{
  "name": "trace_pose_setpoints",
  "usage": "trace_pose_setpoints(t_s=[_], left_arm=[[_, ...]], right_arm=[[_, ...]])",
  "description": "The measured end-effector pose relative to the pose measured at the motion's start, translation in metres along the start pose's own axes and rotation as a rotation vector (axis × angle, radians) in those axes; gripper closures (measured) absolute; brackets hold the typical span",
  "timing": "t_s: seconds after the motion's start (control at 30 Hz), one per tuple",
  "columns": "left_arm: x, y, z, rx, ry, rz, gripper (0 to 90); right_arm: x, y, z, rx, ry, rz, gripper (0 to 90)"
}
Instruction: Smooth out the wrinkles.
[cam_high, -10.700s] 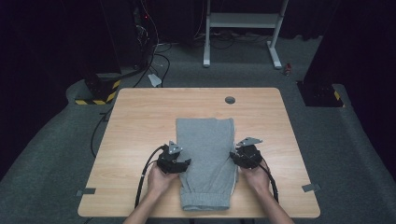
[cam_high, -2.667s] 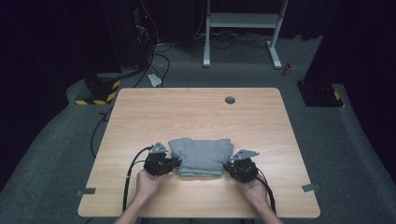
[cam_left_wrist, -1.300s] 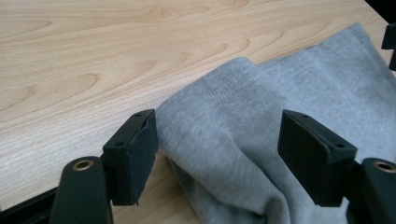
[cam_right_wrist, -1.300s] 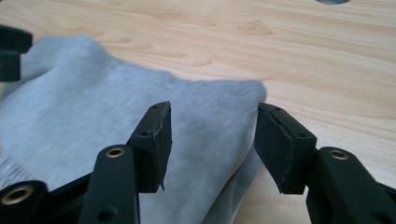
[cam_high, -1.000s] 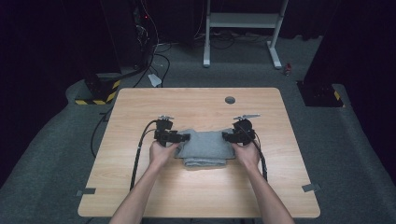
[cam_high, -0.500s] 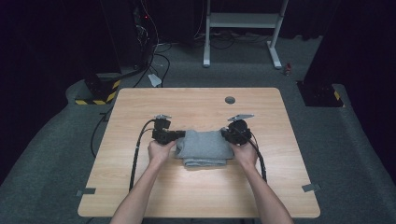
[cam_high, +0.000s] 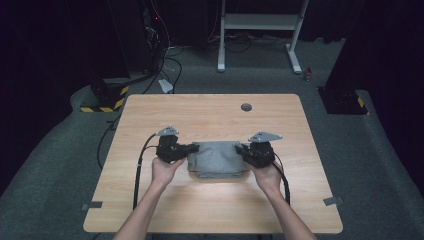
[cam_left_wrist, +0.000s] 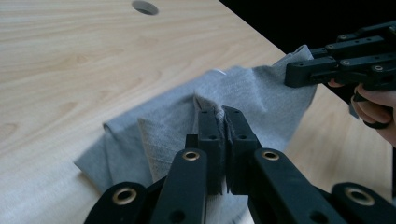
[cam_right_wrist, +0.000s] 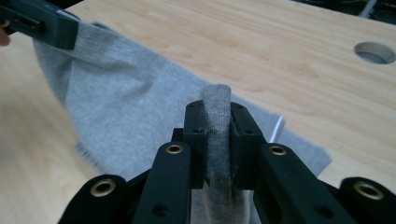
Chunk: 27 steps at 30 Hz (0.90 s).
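Both jaws have just closed: left hand-held gripper and right hand-held gripper now pinch the cloth mid-frame, ready for another fold.

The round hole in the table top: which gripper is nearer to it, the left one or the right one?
The right gripper is nearer: the round hole lies almost straight beyond it. The left gripper, shut on the other end of the grey garment, is farther off to the side.

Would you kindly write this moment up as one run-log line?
left gripper: shut on grey garment | right gripper: shut on grey garment | garment: folded, partly lifted off wooden table
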<state>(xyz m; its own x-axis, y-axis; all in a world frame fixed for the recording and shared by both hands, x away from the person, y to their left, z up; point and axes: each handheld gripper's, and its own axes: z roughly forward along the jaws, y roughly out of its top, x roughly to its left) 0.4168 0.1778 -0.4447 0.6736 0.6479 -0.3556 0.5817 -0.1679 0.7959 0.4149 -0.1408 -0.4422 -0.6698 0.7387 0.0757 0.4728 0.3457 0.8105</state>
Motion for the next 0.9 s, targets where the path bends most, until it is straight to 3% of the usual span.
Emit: trace_pose_setpoints(t_s=[0.07, 0.1, 0.13, 0.17, 0.2, 0.27, 0.33, 0.37, 0.43, 0.53, 0.73, 0.9], left_arm=[[-0.002, -0.009, -0.004, 0.002, -0.013, -0.001, 86.5], [-0.004, -0.015, -0.006, 0.003, -0.02, -0.006, 86.5], [-0.005, -0.018, -0.007, 0.006, -0.026, -0.009, 86.5], [-0.009, -0.029, -0.007, 0.028, -0.025, -0.002, 86.5], [-0.009, -0.029, -0.007, 0.028, -0.025, -0.002, 86.5], [-0.01, -0.042, -0.005, 0.052, -0.002, 0.01, 86.4], [-0.007, -0.052, -0.001, 0.064, 0.002, -0.014, 86.4], [-0.006, -0.056, 0.003, 0.078, 0.01, -0.02, 86.3], [-0.005, -0.062, 0.01, 0.098, 0.038, -0.016, 86.3], [0.0, -0.061, 0.02, 0.109, 0.067, -0.013, 86.3], [0.016, -0.04, 0.036, 0.079, 0.116, -0.031, 86.4], [0.019, -0.028, 0.026, 0.023, 0.121, -0.041, 86.3]], right_arm=[[0.004, -0.009, -0.004, 0.006, 0.012, -0.005, 79.5], [0.007, -0.023, -0.008, 0.021, 0.025, -0.006, 79.5], [0.007, -0.023, -0.008, 0.021, 0.025, -0.006, 79.5], [0.009, -0.036, -0.009, 0.036, 0.034, 0.003, 79.4], [0.009, -0.036, -0.009, 0.036, 0.034, 0.003, 79.4], [0.01, -0.052, -0.008, 0.068, 0.059, 0.022, 79.3], [0.01, -0.055, -0.006, 0.078, 0.06, 0.02, 79.3], [0.011, -0.061, -0.001, 0.112, 0.059, 0.016, 79.3], [0.01, -0.063, 0.002, 0.126, 0.056, 0.012, 79.3], [0.008, -0.064, 0.01, 0.151, 0.038, 0.021, 79.4], [-0.009, -0.05, 0.027, 0.142, -0.018, 0.051, 79.5], [-0.015, -0.037, 0.024, 0.105, -0.043, 0.068, 79.3]])
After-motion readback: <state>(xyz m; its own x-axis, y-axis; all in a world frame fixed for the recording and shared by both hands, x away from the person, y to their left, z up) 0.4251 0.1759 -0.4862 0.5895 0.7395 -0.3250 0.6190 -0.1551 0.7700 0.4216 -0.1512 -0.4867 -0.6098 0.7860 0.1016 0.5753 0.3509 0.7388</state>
